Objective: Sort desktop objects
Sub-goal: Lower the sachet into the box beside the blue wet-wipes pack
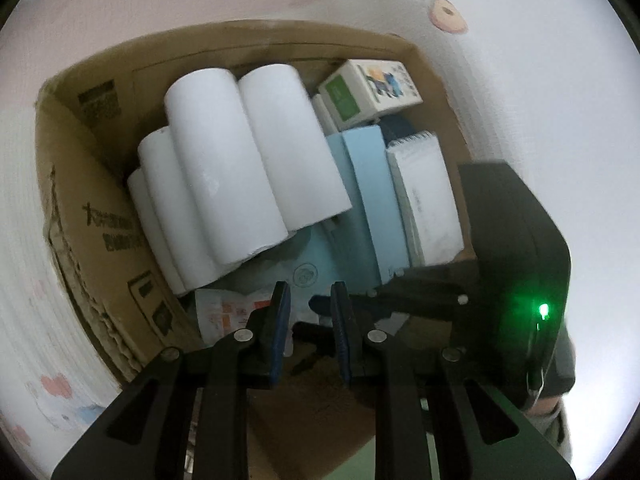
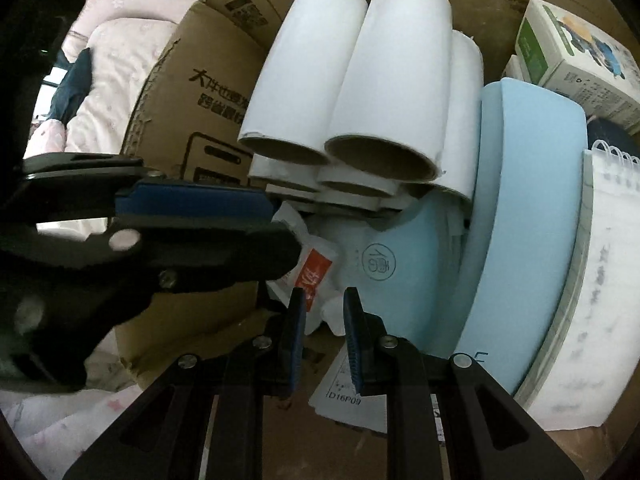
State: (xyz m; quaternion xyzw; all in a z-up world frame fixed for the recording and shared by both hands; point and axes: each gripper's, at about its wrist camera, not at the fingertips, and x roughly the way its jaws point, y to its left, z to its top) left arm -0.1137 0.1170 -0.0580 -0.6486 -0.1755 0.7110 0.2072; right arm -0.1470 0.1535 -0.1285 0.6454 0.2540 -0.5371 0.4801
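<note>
A brown cardboard box [image 1: 84, 208] holds the sorted things. White paper rolls [image 1: 224, 160] lie stacked on its left side. Light blue flat boxes [image 1: 368, 200] and a spiral notepad [image 1: 428, 196] stand on edge to their right. A small white and green carton [image 1: 368, 92] sits at the back. A white packet with orange print [image 1: 228, 312] lies at the front. My left gripper [image 1: 310, 312] hangs over the front of the box, jaws a little apart and empty. My right gripper [image 2: 324, 320] is low inside the box, jaws apart and empty, just before the packet [image 2: 314, 270].
The box [image 2: 192, 92] stands on pink and white bedding [image 1: 60, 380]. The right gripper body [image 1: 516, 264] crowds the box's right front corner. The left gripper [image 2: 276, 216] reaches in from the left in the right wrist view. A printed paper label [image 2: 344, 396] lies on the box floor.
</note>
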